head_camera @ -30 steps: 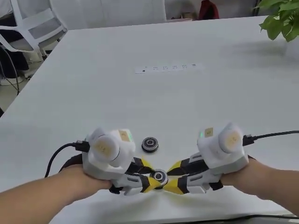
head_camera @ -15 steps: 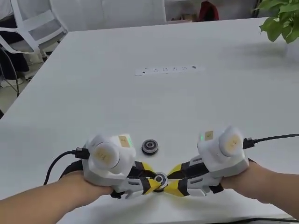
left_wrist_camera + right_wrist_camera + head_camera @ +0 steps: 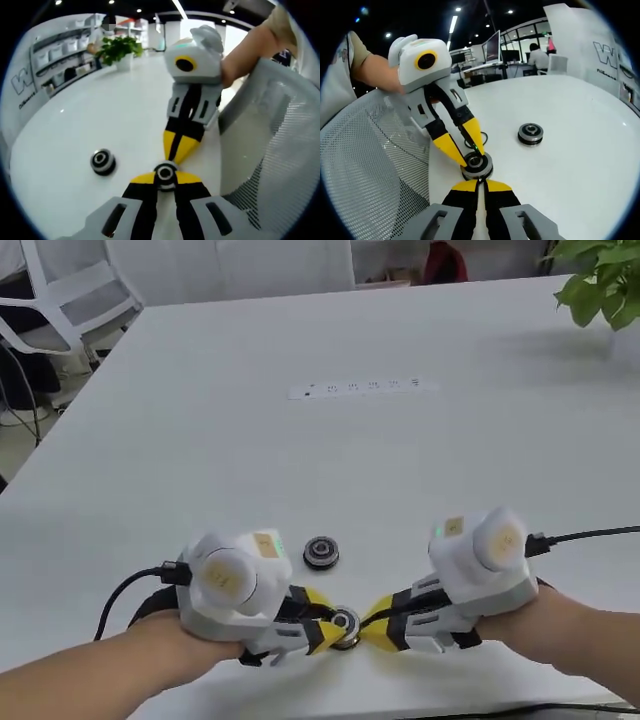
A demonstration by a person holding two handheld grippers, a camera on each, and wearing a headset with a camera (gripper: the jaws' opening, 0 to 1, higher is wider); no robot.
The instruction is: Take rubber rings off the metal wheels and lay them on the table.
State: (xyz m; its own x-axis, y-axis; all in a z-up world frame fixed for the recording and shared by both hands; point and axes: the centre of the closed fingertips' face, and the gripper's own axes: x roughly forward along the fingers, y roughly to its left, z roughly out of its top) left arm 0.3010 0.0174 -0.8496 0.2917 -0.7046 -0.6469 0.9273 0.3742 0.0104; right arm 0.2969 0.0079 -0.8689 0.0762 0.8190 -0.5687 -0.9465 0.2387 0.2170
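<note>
Head view catalogue; all places are given from the held wheel.

1. Wheel [image 3: 343, 621]: sits at the near edge of the table [image 3: 400, 460], with the two grippers meeting on it nose to nose.
2. Left gripper [image 3: 325, 626]: just left of the wheel. In the left gripper view its yellow tips sit one on each side of the wheel, pinching it. Its purpose is judged to be steadying the metal part while the other side works.
3. Right gripper [image 3: 369, 628]: just right of the wheel. Its jaws are pressed together to a thin line, with the tips touching the wheel's edge. It is judged to be nipping at the rubber ring [image 3: 489, 166] to peel it away.
4. Rubber ring: a dark band seated round the wheel, not yet off.
5. Second wheel [image 3: 321, 551]: just beyond the held wheel, lying flat on the table and apart from both grippers. Its dark band is on, and it is judged to be waiting its turn.

Hard to make out:
- Whether any rubber is caught between the right tips.
- Whether the wheel rests on the table or is lifted, because the jaws cover its underside.
- The markings on the power strip [image 3: 362, 388], far beyond the wheel and too small to read.
- The plant [image 3: 600, 285], far beyond and to the right, which is cut off at the frame edge.
</note>
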